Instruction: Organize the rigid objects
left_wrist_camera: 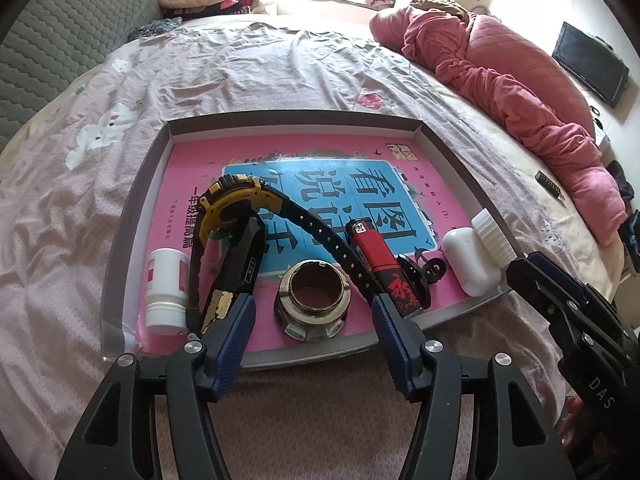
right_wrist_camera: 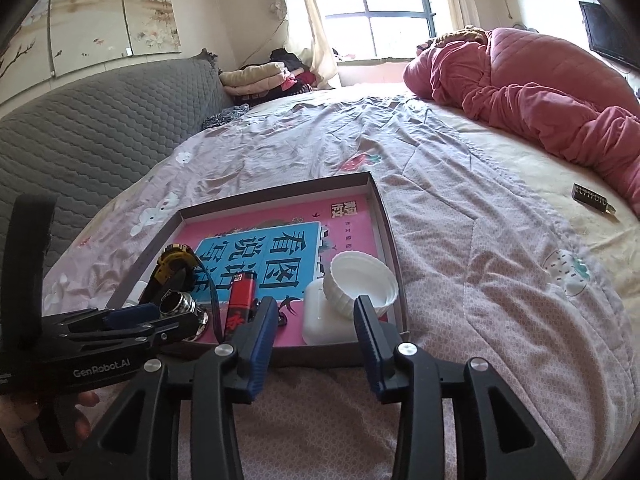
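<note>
A shallow box lid tray point(left_wrist_camera: 448, 148) point(right_wrist_camera: 390, 224) lies on the bed with a pink book as its floor. In it lie a yellow-black watch point(left_wrist_camera: 236, 200), a black-gold knife point(left_wrist_camera: 230, 280), a white pill bottle point(left_wrist_camera: 166, 288), a metal ring fitting point(left_wrist_camera: 312, 300), a red lighter point(left_wrist_camera: 376, 256) point(right_wrist_camera: 240, 304), a black clip point(left_wrist_camera: 424, 272), a white earbud case point(left_wrist_camera: 470, 264) point(right_wrist_camera: 320, 316) and a white ribbed cap point(left_wrist_camera: 494, 236) point(right_wrist_camera: 360, 280). My left gripper point(left_wrist_camera: 314, 320) is open at the tray's near edge, empty. My right gripper point(right_wrist_camera: 316, 320) is open before the earbud case, empty.
A small black keychain tag point(right_wrist_camera: 592, 198) point(left_wrist_camera: 550, 186) lies on the sheet to the right of the tray. A rolled pink quilt point(right_wrist_camera: 540, 92) lies along the far right. A grey headboard point(right_wrist_camera: 80, 136) and folded clothes point(right_wrist_camera: 256, 78) are at the left and back.
</note>
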A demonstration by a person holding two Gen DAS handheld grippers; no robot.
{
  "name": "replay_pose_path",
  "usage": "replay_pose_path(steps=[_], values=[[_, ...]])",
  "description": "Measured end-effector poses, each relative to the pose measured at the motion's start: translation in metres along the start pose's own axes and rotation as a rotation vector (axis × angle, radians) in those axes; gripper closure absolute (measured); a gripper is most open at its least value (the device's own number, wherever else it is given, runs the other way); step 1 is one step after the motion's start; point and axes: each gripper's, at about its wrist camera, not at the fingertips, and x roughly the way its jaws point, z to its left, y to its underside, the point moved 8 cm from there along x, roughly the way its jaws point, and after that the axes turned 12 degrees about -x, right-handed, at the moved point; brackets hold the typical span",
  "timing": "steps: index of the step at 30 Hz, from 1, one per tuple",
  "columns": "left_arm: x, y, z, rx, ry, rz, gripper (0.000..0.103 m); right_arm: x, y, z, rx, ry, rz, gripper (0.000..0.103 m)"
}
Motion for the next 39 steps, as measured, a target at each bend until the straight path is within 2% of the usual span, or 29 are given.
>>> replay_pose_path(steps=[4,20,35,39], values=[[-0.005,0.001,0.003,-0.008,-0.007,-0.001,0.039,-0.001,0.000,0.001,-0.008,0.013,-0.003,0.054],[-0.037,0.011,0.024,-0.071,-0.049,-0.066,0.026,-0.021,0.002,0.015,-0.049,0.030,-0.020,0.050],[-0.075,0.019,0.034,-0.113,-0.099,-0.177,0.025,-0.046,0.005,0.033,-0.088,0.053,-0.054,0.045],[-0.080,0.027,0.036,-0.138,-0.106,-0.179,0.025,-0.051,0.011,0.031,-0.074,0.066,-0.049,0.035]])
